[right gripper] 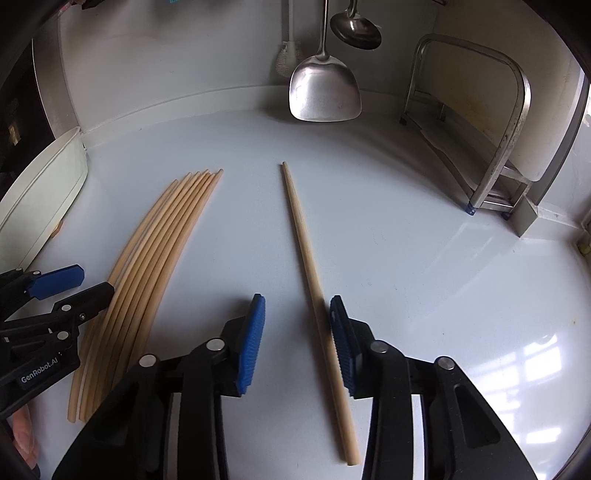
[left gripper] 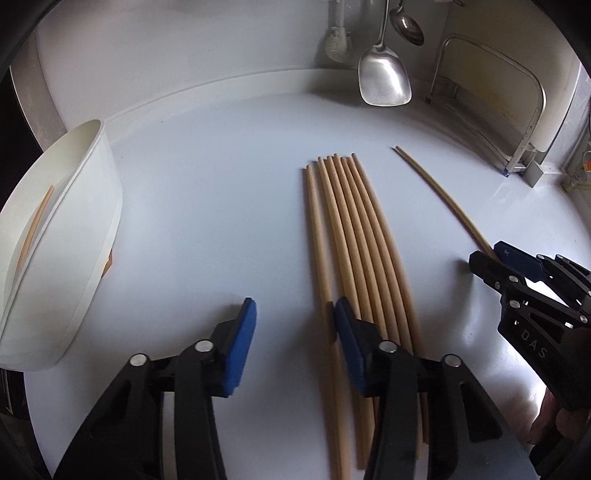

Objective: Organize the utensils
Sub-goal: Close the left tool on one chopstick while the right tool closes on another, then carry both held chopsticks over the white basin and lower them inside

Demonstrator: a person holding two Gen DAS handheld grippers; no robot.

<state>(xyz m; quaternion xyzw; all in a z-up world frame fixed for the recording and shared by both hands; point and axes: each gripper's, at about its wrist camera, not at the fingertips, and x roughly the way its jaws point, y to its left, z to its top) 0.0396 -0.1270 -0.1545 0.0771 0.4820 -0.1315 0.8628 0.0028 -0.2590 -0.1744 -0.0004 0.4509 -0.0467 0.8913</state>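
Several wooden chopsticks (left gripper: 354,240) lie side by side on the white counter (left gripper: 221,221); the right wrist view shows the same bundle (right gripper: 155,251) at left. My left gripper (left gripper: 293,332) stands open over the bundle's near end, with the leftmost stick beside its right pad (left gripper: 347,332). A single chopstick (right gripper: 303,240) lies apart to the right. My right gripper (right gripper: 297,332) is open around it, the stick close to the right pad (right gripper: 341,343) and a wide gap to the left pad. A white container (left gripper: 74,221) at far left holds one chopstick (left gripper: 37,221).
A steel spatula (left gripper: 384,77), a ladle (left gripper: 408,27) and a white brush (left gripper: 338,40) hang on the back wall. A metal rack (right gripper: 498,147) stands at the back right. Part of a hand (left gripper: 554,424) shows at the lower right.
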